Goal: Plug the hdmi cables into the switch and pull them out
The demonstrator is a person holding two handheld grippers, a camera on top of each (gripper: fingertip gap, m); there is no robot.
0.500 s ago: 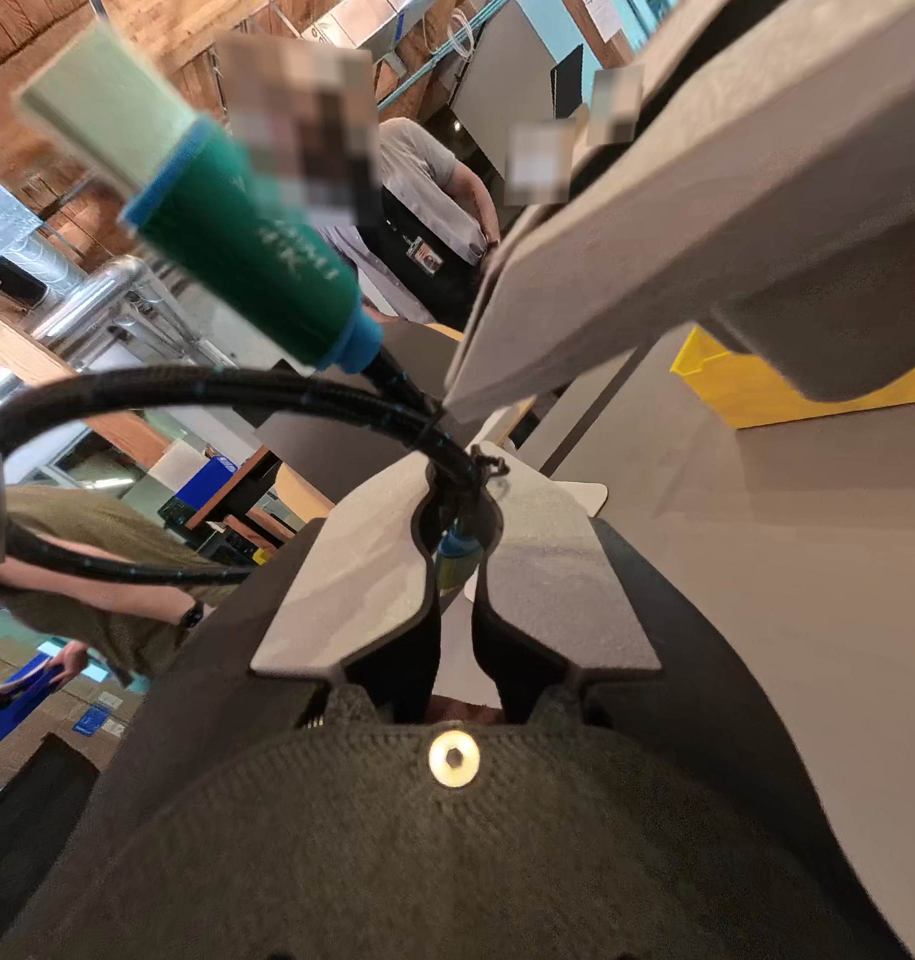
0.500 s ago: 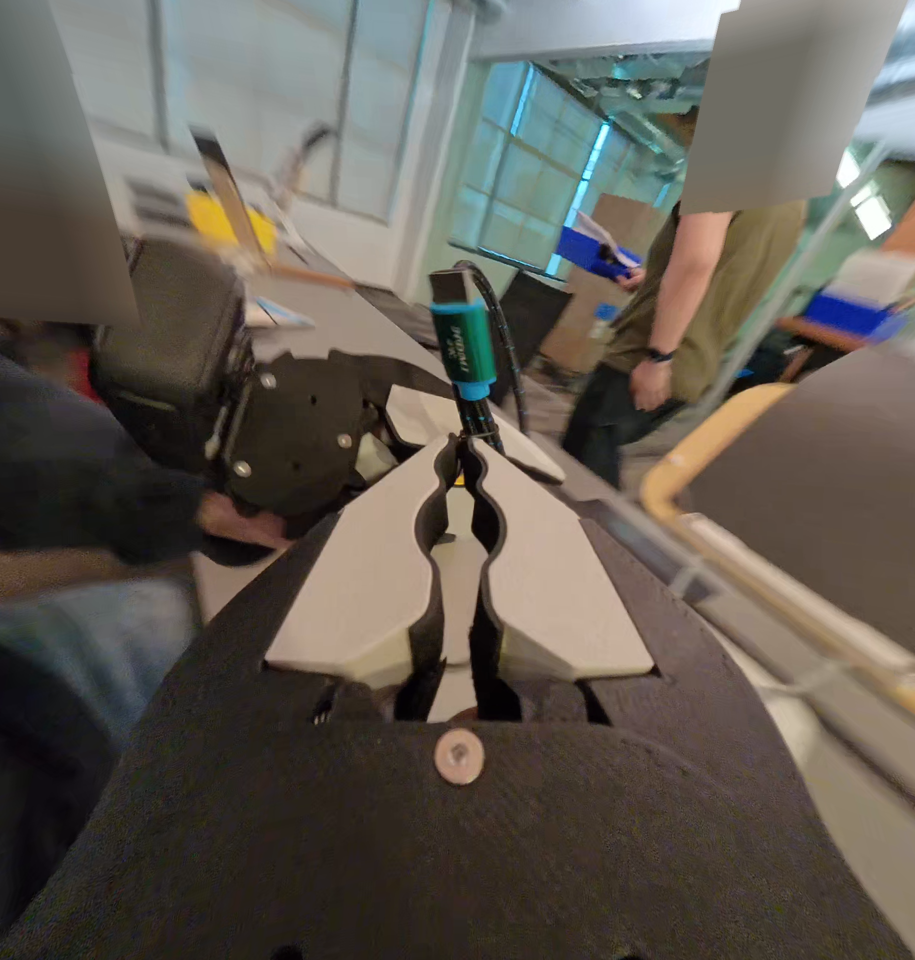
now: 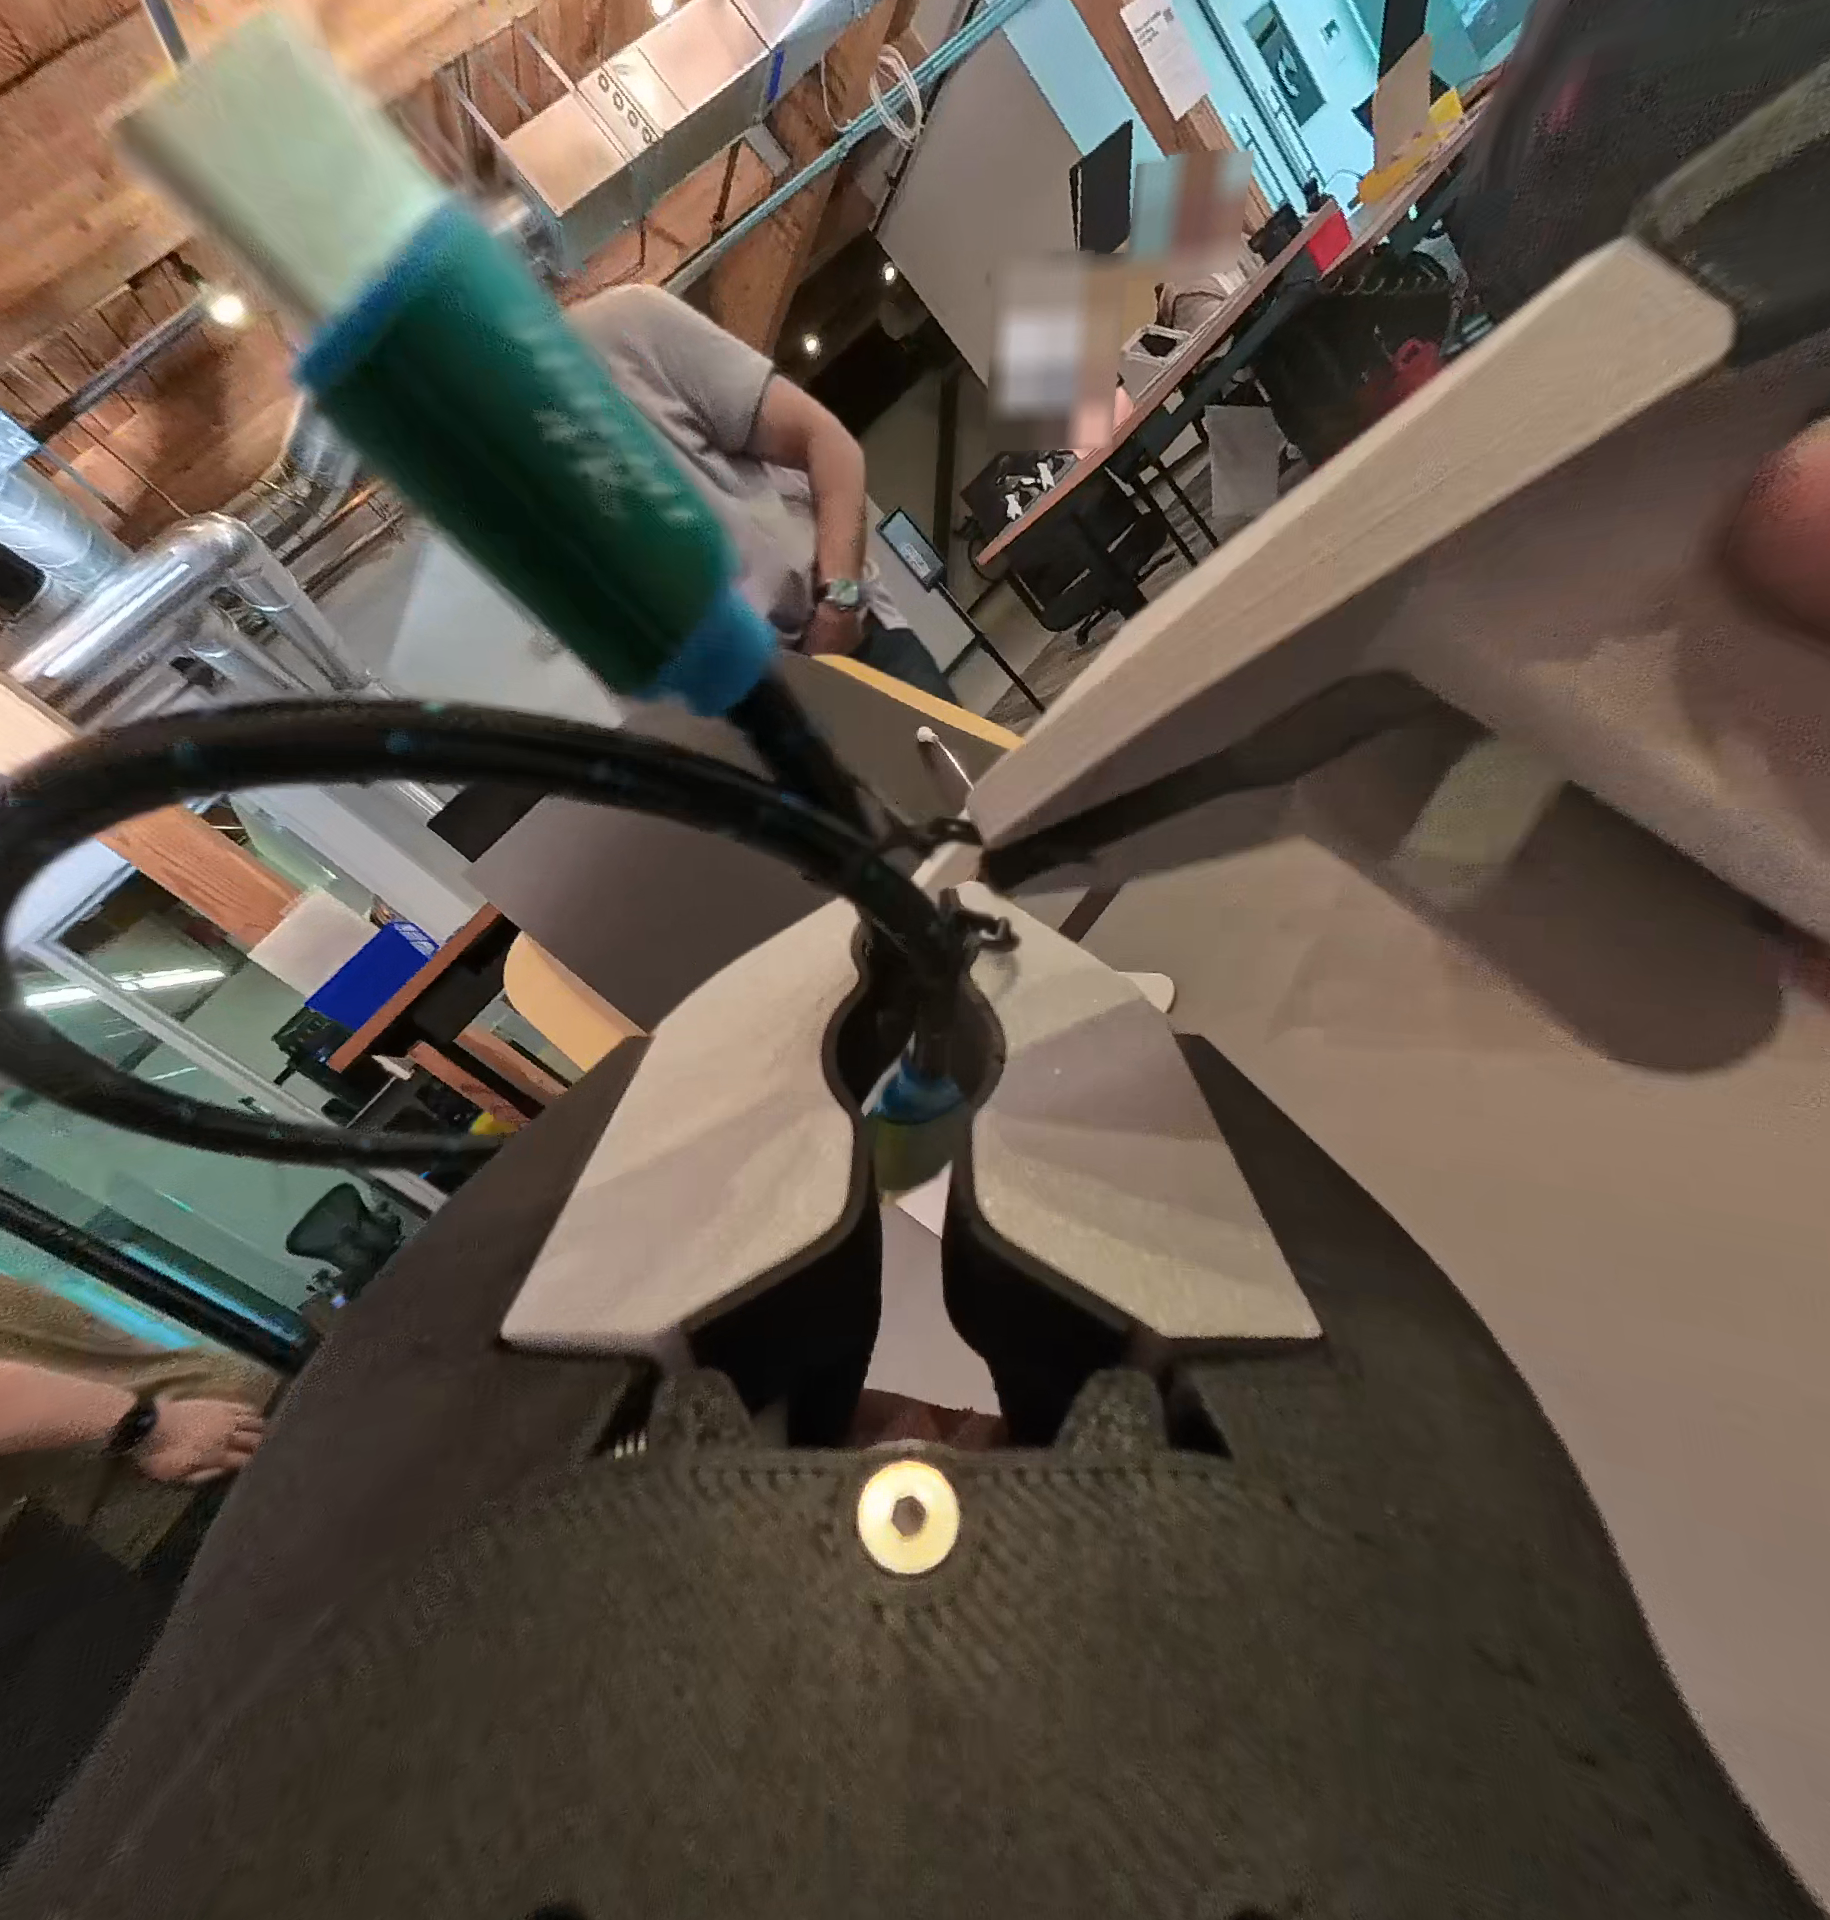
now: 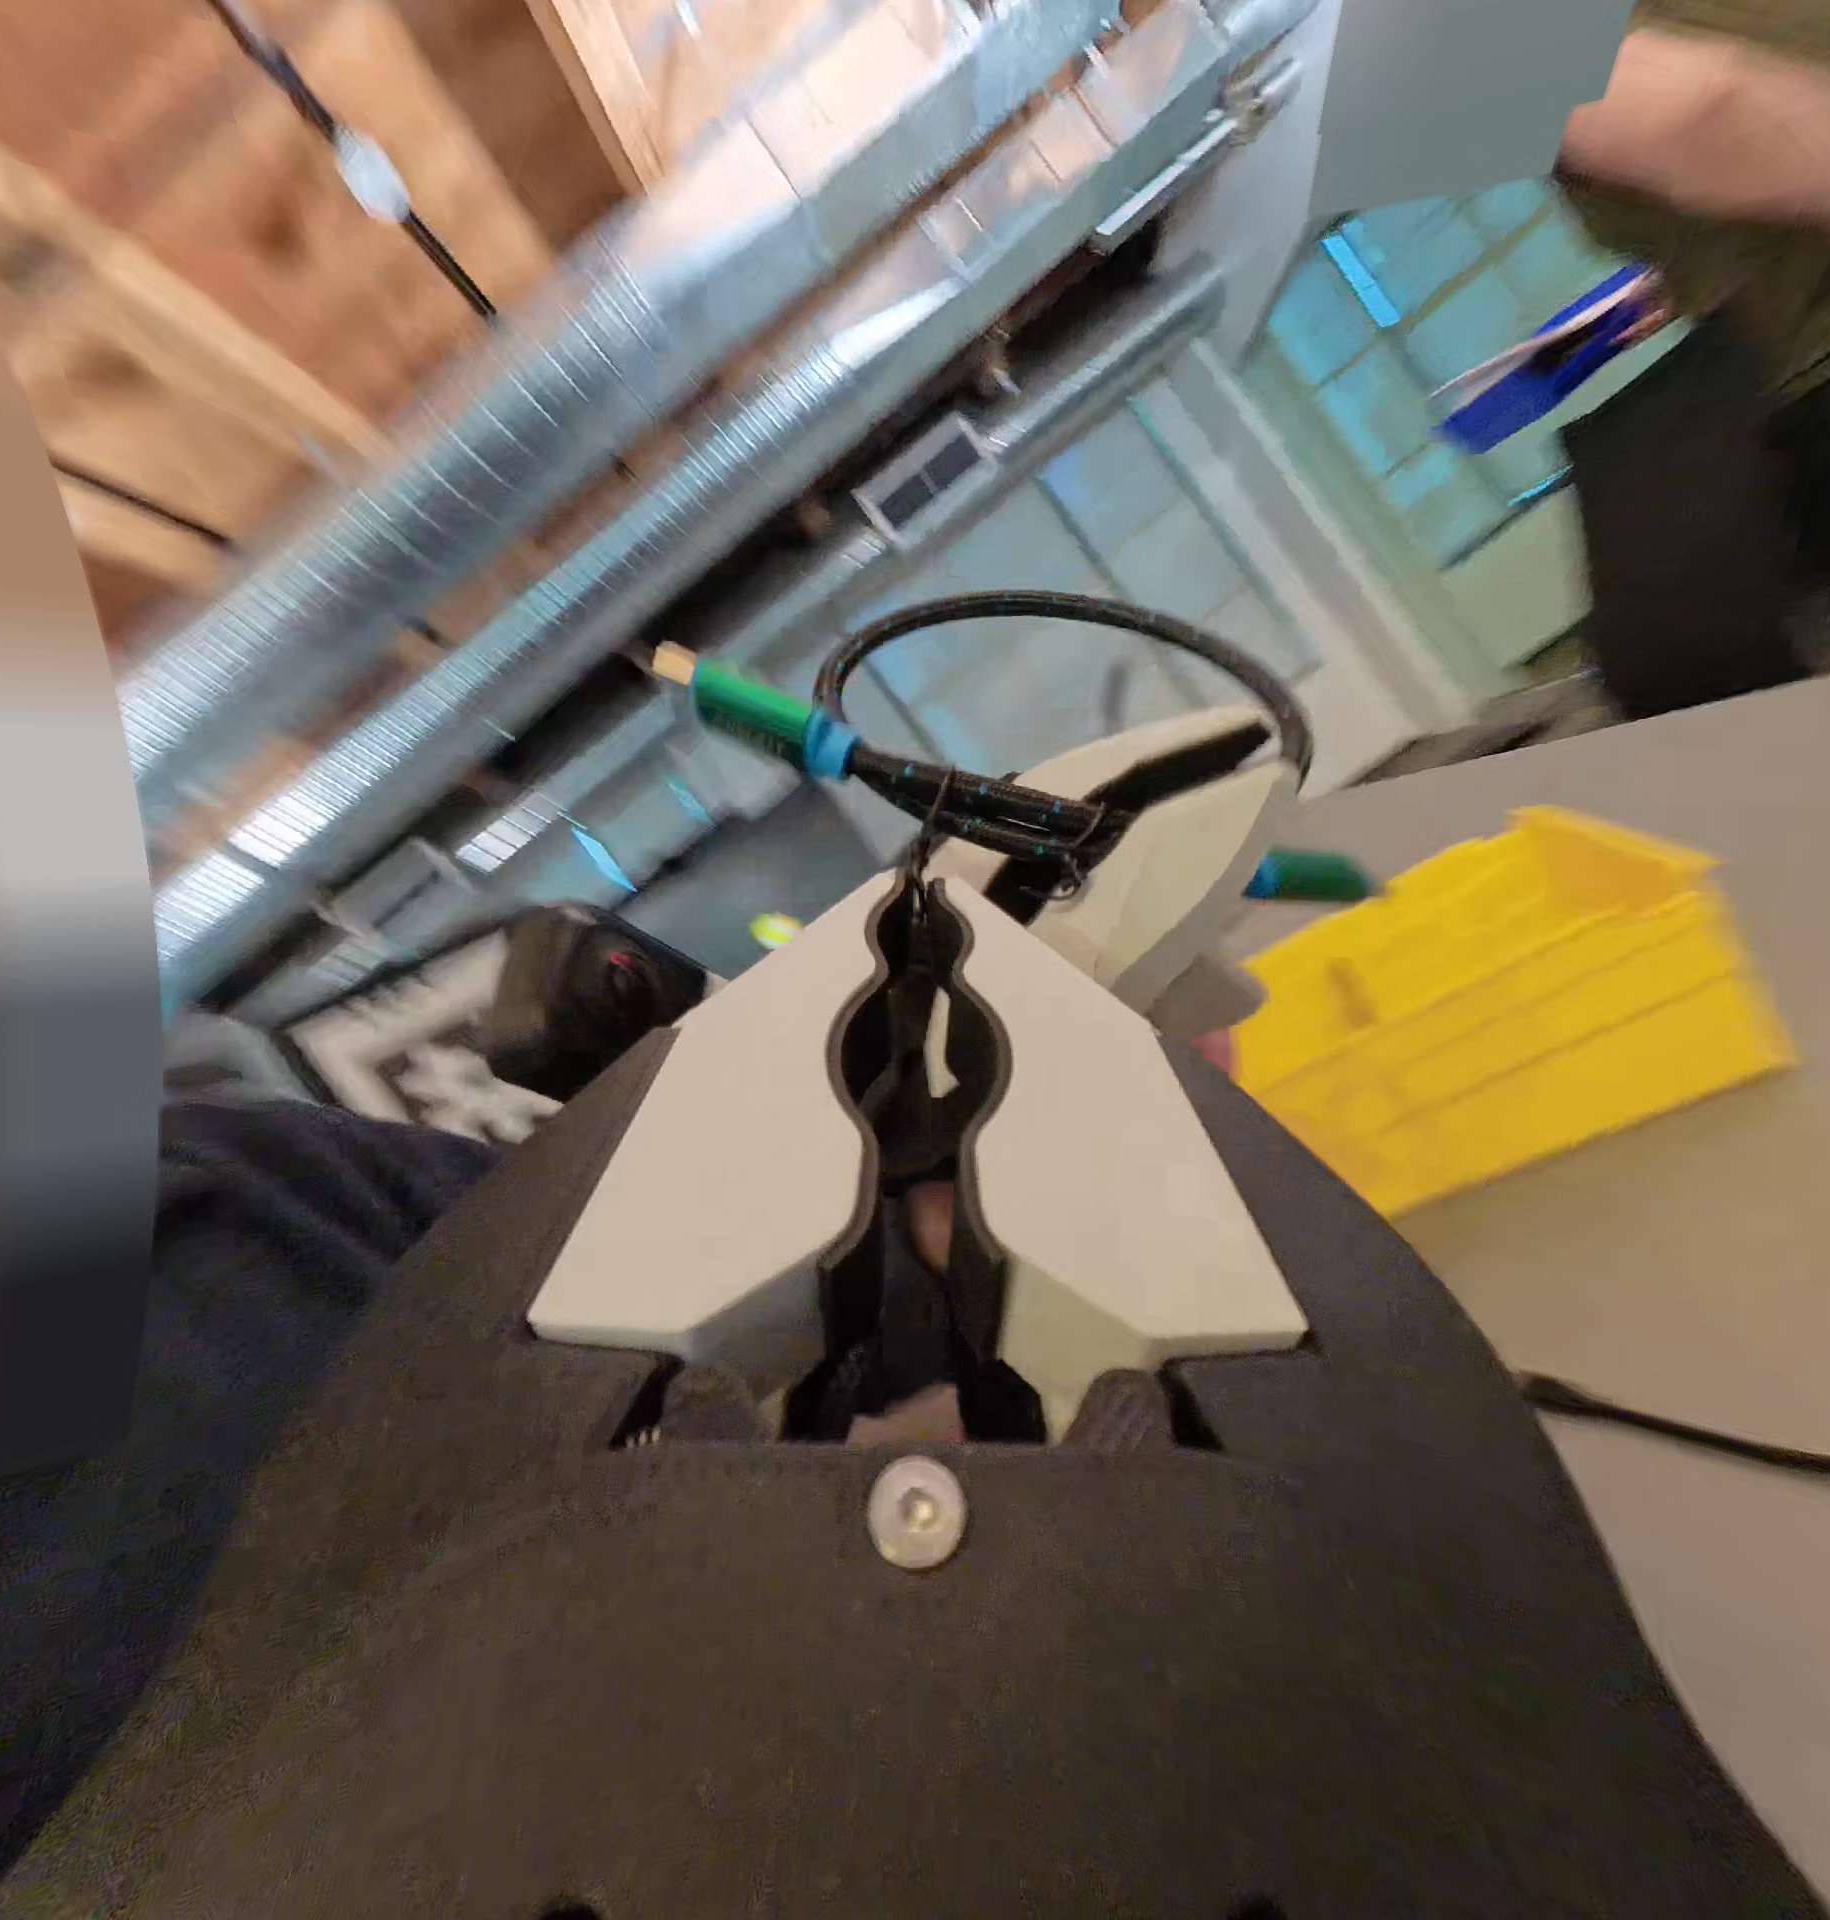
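A black braided HDMI cable [image 3: 267,727], bound in a loop by a thin black cable tie [image 3: 942,831], has a green plug at each end. My left gripper [image 3: 916,935] is shut on the cable just behind one green plug [image 3: 916,1127], which sits between its jaws. The other plug [image 3: 516,468] sticks up at the upper left. My right gripper [image 4: 916,883] is shut, its tips pinching the cable tie [image 4: 926,831] under the loop [image 4: 1098,623]. It also shows in the left wrist view [image 3: 984,847]. The left gripper [image 4: 1056,831] shows beyond it. No switch is in view.
A yellow bin [image 4: 1513,997] stands on the grey table [image 4: 1617,1299] to the right. A thin black cord [image 4: 1669,1444] lies on the table. People stand in the background [image 3: 734,436]. A hand [image 3: 1804,540] holds the right gripper.
The right gripper has left the cable under the upright plug and now pinches at the cable tie. Its view has swung round, so the loop and plug now lie sideways.
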